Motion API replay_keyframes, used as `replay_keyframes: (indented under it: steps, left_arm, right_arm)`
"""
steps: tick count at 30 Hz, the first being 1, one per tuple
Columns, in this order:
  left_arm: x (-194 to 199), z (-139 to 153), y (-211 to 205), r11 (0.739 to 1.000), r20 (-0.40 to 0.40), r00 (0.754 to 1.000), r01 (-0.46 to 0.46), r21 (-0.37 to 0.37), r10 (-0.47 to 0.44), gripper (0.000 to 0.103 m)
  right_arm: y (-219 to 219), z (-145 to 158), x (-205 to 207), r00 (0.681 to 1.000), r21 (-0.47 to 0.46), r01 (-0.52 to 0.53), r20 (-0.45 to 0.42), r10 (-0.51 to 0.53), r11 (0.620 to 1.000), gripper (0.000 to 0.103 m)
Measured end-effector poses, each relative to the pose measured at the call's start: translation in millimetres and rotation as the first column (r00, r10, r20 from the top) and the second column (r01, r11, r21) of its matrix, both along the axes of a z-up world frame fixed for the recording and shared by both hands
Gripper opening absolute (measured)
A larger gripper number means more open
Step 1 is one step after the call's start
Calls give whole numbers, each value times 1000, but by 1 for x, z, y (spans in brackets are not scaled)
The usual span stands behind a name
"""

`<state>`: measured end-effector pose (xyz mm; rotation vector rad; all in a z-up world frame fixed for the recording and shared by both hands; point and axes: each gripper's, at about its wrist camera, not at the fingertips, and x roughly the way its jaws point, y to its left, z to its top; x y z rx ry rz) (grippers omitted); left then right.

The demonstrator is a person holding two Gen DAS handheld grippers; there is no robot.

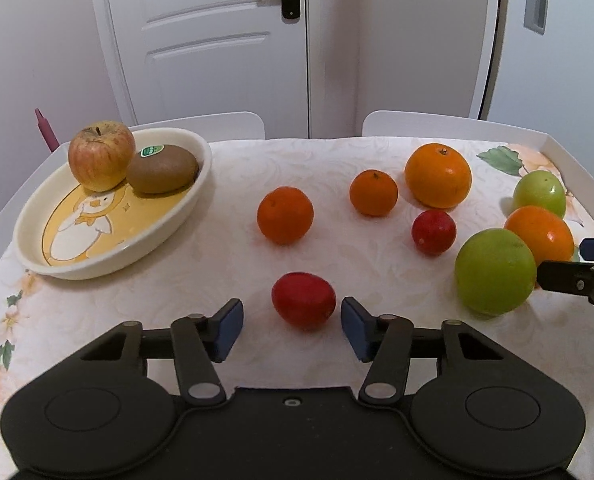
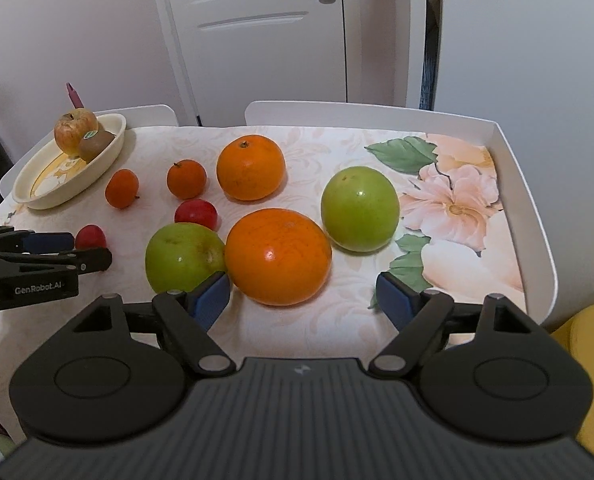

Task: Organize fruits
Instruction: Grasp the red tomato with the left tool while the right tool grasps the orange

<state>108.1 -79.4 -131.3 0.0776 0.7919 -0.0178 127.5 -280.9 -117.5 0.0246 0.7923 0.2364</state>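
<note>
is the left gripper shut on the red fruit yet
No, open: the left gripper has a visible gap between each blue pad and the red fruit.

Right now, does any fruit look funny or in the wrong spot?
Nothing is squashed or spilled. Only the apple and kiwi sit in the dish; the other fruits lie loose on the tablecloth.

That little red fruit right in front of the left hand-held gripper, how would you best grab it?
Grip the red fruit across its middle, one pad on each end, coming in from the near side just as the left hand-held gripper already faces it. It lies on the cloth as a slightly elongated oval, set apart from the other fruit, so both flanks are free. The pads sit either side without pressing yet.
</note>
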Motion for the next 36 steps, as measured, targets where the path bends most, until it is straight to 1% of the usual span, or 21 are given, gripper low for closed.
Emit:
replay_keyframes:
  steps: [3,5,7,12,17,22,24,28,33,36]
  left_arm:
    - [3,-1,-3,1000,5,1000,1,1,-1,54]
    - [4,-1,-5,1000,4,1000,8,-7,-8,43]
    - [4,-1,-7,1000,6,1000,15,-3,-15,38]
    - [3,-1,-8,1000,7,1000,18,3,-18,38]
    - [2,-1,-8,1000,7,1000,18,7,-18,38]
    - [1,0,-7,1000,5,1000,19,2,-19,38]
    - [0,1,-6,1000,5,1000,20,2,-20,38]
    - [-1,2,-6,1000,6,1000,22,0,-22,38]
    - [-5,7,-6,1000,19,999,28,0,-28,38]
    - [-8,13,-6,999,27,999,34,-4,-34,38]
  right_arm:
    - [1,-2,2,1000,5,-9,3,9,1000,94]
    - [1,-2,3,1000,8,-14,4,14,1000,93]
    - [2,-2,4,1000,11,-17,5,17,1000,92]
    - [5,-1,6,1000,17,-27,8,27,999,89]
    - [7,-3,10,999,27,-40,8,40,999,84]
    - [7,-3,14,999,37,-44,14,43,998,82]
    - [7,-3,16,999,49,-50,14,49,998,78]
    - [9,-1,16,998,38,-54,17,53,998,77]
    - [8,4,13,999,57,-30,20,29,998,77]
    - [6,11,11,1000,87,-15,19,13,996,77]
